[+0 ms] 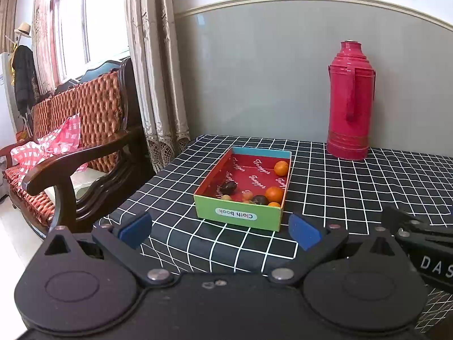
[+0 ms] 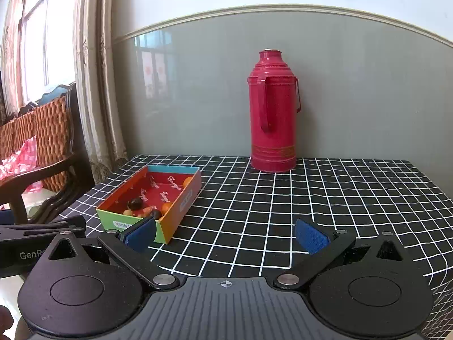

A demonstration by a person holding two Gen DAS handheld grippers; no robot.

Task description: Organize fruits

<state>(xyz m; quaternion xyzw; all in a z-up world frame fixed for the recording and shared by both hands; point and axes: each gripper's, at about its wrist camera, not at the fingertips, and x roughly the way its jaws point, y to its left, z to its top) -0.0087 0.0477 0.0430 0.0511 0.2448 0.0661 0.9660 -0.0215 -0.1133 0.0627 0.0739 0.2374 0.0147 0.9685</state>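
Both claws hovering level over the near edge of the tabletop, spread wide, gripping nothing.

Left claw (image 1: 220,230) is facing the shallow cardboard box with the red lining (image 1: 243,188); right claw (image 2: 226,235) is sitting just right of it. Box is resting on the black white-grid tablecloth (image 2: 283,212), holding small orange fruits (image 1: 274,194) and dark fruits (image 1: 228,187). Red metal thermos (image 2: 273,113) is standing behind.

Open box (image 1: 239,215) on checked cloth: oranges (image 1: 274,194), dark fruits (image 1: 228,187), perhaps grapes.
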